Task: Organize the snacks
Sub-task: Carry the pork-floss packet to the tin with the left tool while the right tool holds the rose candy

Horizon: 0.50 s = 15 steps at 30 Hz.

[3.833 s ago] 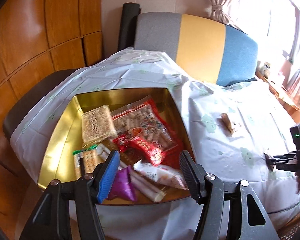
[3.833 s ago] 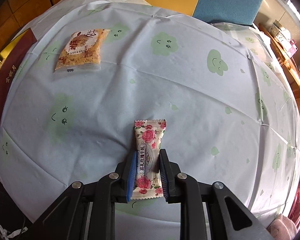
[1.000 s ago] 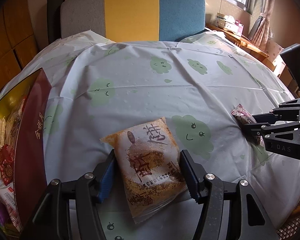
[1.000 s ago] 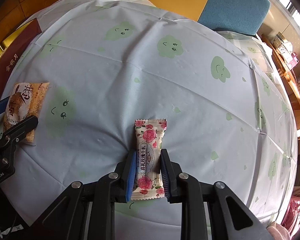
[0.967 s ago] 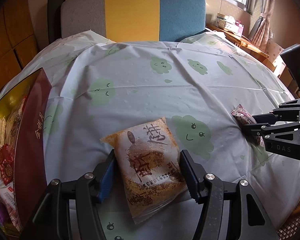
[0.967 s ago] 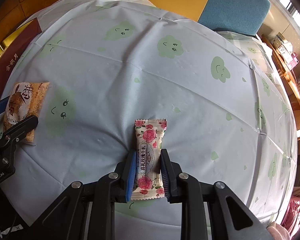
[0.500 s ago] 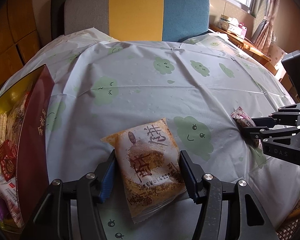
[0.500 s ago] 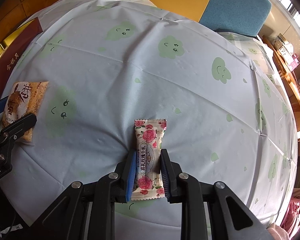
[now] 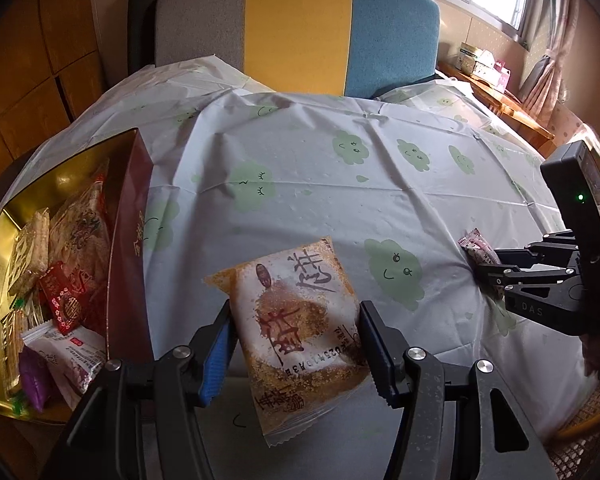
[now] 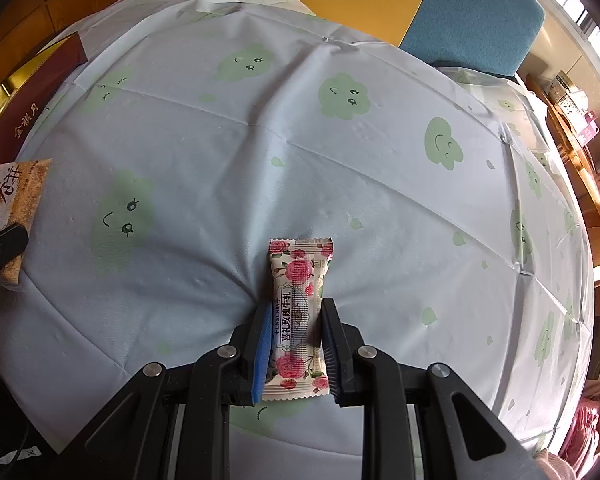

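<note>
My left gripper (image 9: 296, 332) is shut on an orange-and-white crumb cake packet (image 9: 288, 280), which hangs tilted just above the tablecloth. That packet (image 10: 12, 192) also shows at the left edge of the right wrist view. A gold-lined box with a dark red wall (image 9: 128, 240) stands to the left, holding several snack packets. My right gripper (image 10: 297, 312) is shut on a rose-print candy packet (image 10: 298, 268) that lies flat on the cloth. From the left wrist view, the right gripper (image 9: 488, 268) sits low at the right with the candy's end (image 9: 476, 244) sticking out.
A pale tablecloth with green cloud faces (image 9: 340, 184) covers the round table. A chair with a grey, yellow and blue back (image 9: 296, 32) stands behind it. Wooden panels line the left; a wooden shelf with small boxes (image 9: 480, 64) runs under the window.
My left gripper has lifted a little with the crumb cake packet, and the box has come further into its view. The right gripper and the rose candy have not moved.
</note>
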### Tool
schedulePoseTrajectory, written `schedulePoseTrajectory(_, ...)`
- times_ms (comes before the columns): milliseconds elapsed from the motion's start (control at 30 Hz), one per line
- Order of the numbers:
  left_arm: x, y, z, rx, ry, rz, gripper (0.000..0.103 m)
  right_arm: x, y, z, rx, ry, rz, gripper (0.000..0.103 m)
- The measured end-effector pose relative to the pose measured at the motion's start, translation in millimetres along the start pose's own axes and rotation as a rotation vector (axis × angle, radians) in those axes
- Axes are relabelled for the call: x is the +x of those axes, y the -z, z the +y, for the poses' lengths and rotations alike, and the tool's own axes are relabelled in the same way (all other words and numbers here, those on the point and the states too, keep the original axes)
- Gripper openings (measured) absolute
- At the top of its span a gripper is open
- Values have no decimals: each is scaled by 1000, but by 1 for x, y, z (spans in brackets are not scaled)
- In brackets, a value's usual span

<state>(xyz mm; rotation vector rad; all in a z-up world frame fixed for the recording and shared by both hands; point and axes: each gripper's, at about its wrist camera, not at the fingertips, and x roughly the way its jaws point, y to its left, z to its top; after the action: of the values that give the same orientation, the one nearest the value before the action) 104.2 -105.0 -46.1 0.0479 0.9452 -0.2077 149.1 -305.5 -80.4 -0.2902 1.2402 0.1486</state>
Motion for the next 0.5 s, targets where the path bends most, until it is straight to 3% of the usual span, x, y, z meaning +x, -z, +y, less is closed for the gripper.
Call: schedulePoseTrajectory(500, -50, 0, 35, -47, -65, -89, 59, -3, 5, 12, -28, 25, -16, 24)
